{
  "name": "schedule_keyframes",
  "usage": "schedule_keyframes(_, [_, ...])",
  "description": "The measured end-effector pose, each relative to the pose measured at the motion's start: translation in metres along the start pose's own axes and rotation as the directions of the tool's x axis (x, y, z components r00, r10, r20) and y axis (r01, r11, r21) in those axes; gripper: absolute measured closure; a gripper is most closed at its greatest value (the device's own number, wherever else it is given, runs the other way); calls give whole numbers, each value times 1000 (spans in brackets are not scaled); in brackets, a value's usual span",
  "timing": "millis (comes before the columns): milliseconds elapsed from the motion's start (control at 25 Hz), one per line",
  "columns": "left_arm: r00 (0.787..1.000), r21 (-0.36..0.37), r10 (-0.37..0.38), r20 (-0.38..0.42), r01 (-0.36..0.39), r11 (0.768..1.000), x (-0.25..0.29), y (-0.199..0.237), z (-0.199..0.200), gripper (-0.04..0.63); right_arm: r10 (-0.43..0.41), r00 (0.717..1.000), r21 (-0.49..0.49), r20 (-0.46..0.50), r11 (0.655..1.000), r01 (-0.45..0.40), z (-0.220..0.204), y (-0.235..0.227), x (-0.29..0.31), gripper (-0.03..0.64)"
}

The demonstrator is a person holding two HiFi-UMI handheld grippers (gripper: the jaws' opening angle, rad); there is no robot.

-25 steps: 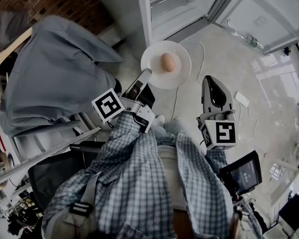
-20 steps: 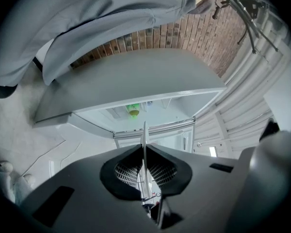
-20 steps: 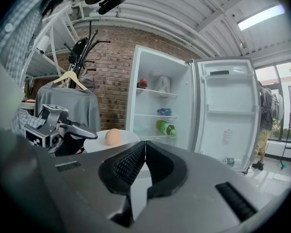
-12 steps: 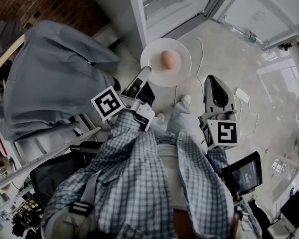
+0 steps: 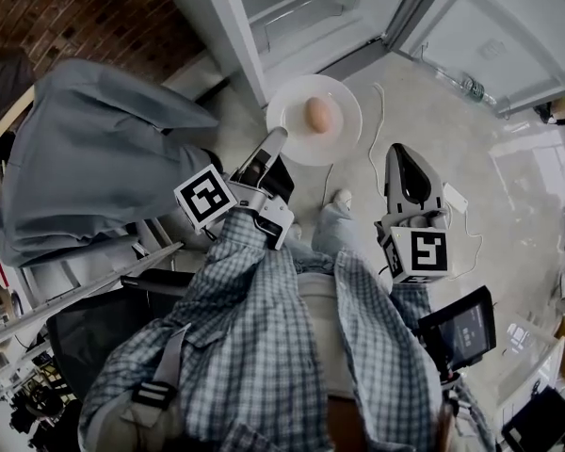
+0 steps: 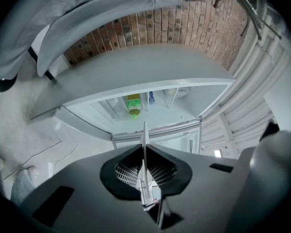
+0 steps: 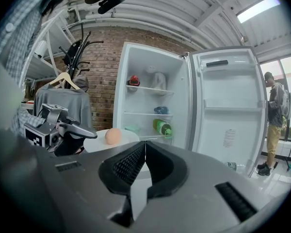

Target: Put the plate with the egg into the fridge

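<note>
The white plate point(image 5: 337, 132) carries a brown egg point(image 5: 317, 113) and hangs level in front of the open fridge point(image 5: 292, 22). My left gripper point(image 5: 277, 137) is shut on the plate's near rim. In the left gripper view the plate point(image 6: 144, 130) shows edge-on as a thin white line between the closed jaws of the left gripper point(image 6: 144, 147). My right gripper point(image 5: 401, 151) is shut and holds nothing, to the right of the plate and apart from it. The right gripper view shows the plate point(image 7: 99, 142), the egg point(image 7: 113, 136) and the left gripper point(image 7: 68, 128) past the right gripper point(image 7: 145, 145).
The fridge door point(image 7: 227, 110) stands wide open on the right. On the shelves sit a green bottle point(image 7: 162, 127) and several small items. A grey jacket point(image 5: 104, 149) hangs at the left by a brick wall. A cable and adapter point(image 5: 455, 188) lie on the floor. A person point(image 7: 272, 123) stands beyond the door.
The person has stepped toward the fridge; its opening and shelves now sit nearer in the head view. Both grippers moved along with the plate, and their grips are unchanged.
</note>
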State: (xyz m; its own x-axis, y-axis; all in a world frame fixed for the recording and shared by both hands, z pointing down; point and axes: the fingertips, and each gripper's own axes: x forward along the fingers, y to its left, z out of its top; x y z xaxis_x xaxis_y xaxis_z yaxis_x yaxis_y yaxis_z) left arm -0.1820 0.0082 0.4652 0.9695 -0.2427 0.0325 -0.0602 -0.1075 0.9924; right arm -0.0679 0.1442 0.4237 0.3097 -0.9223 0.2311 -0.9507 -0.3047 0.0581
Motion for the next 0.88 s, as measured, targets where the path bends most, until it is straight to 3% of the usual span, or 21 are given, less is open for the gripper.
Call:
schedule_keyframes(440, [995,-6,3,96,-3,1000,73,-12,-14,574,80,996,-10,30,997,-80,13,-78,37,609])
schedule_keyframes(880, [978,-7,21,208,-20,1000,115,-19,-19,574,188,982,-59,-10,980,-189,8,-128,63,609])
